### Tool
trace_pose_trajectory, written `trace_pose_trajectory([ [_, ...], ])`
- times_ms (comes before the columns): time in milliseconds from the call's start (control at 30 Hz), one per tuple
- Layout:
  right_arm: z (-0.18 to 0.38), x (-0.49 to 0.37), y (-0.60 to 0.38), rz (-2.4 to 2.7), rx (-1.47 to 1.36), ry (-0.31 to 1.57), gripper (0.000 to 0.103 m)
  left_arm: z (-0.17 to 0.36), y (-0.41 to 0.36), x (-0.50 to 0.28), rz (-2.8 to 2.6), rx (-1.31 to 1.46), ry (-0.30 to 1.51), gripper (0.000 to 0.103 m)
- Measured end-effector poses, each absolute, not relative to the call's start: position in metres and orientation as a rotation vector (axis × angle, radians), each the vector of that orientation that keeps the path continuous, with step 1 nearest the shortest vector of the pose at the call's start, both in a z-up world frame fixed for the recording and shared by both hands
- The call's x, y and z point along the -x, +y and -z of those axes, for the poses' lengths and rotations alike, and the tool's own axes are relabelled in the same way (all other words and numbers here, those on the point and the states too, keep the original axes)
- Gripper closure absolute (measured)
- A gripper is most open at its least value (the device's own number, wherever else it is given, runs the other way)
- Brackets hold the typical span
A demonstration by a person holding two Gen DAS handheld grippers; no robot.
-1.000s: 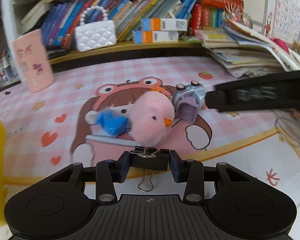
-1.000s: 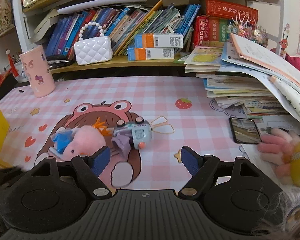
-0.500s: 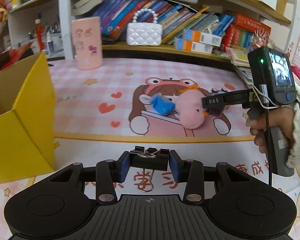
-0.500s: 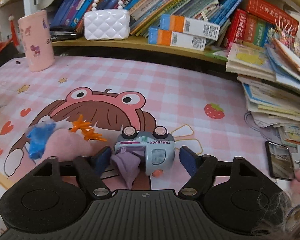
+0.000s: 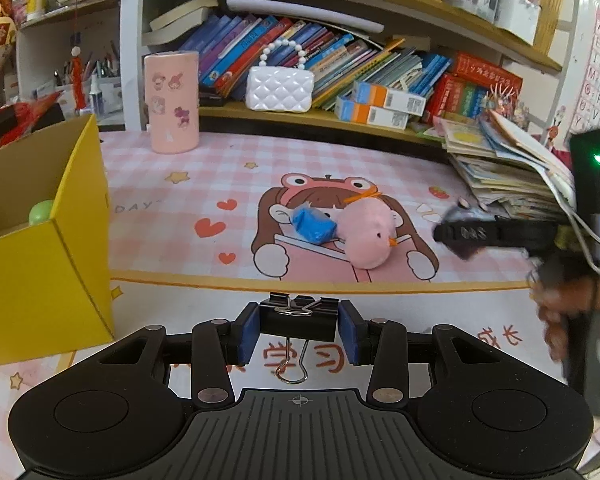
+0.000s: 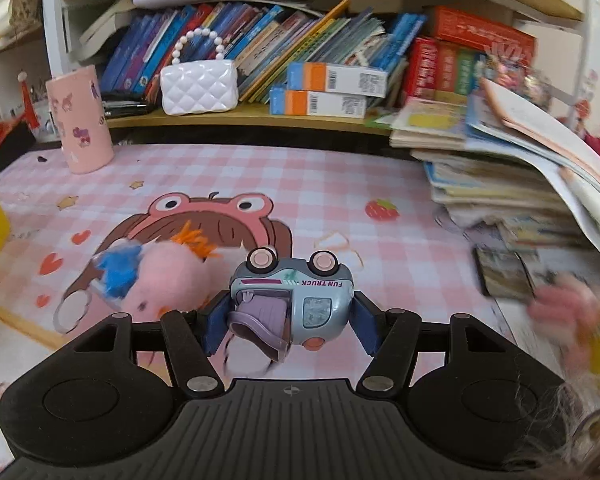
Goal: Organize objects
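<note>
My left gripper [image 5: 298, 334] is shut on a black binder clip [image 5: 298, 318], held above the mat's front edge. Left of it stands an open yellow box [image 5: 40, 272] with a green ball [image 5: 40, 212] inside. A pink plush chick [image 5: 370, 236] and a blue wrapped piece [image 5: 314, 226] lie on the mat's frog picture. My right gripper [image 6: 290, 320] has its jaws closing, and the blue pads [image 6: 216, 320] press both sides of a grey-blue toy truck [image 6: 320, 288] turned wheels-up. The chick [image 6: 172, 276] lies just left of it. From the left wrist view, the right gripper [image 5: 456, 236] hovers right of the chick.
A pink cup [image 5: 172, 102] stands at the mat's back left. A white pearl-handled purse [image 5: 280, 88] and rows of books fill the shelf behind. A leaning stack of books [image 5: 508, 176] crowds the right side, with a phone [image 6: 500, 276] below it.
My left gripper drew back from the chick with the clip, bringing the yellow box into view. My right gripper moved up to the truck and closed around it.
</note>
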State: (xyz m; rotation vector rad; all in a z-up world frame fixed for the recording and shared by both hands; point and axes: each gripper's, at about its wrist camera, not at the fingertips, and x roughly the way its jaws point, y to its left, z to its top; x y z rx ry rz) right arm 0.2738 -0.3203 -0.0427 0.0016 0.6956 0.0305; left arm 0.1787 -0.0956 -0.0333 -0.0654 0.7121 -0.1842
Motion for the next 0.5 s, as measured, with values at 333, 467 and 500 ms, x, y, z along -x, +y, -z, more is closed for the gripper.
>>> trace_pose_trajectory([
  [333,0.044,-0.174,-0.285,-0.029,-0.076,0.821,0.043,0.034,-0.067,-0.143,0.201,0.1,0.714,0.063],
  [467,0.045,-0.151,-0.26,-0.079,-0.048,0.837,0.043,0.034,-0.052,-0.129,0.201,0.106,0.714,0.063],
  [500,0.045,-0.147,-0.253,-0.092,-0.029,0.835,0.043,0.035,-0.048,-0.125,0.199,0.109,0.716,0.063],
])
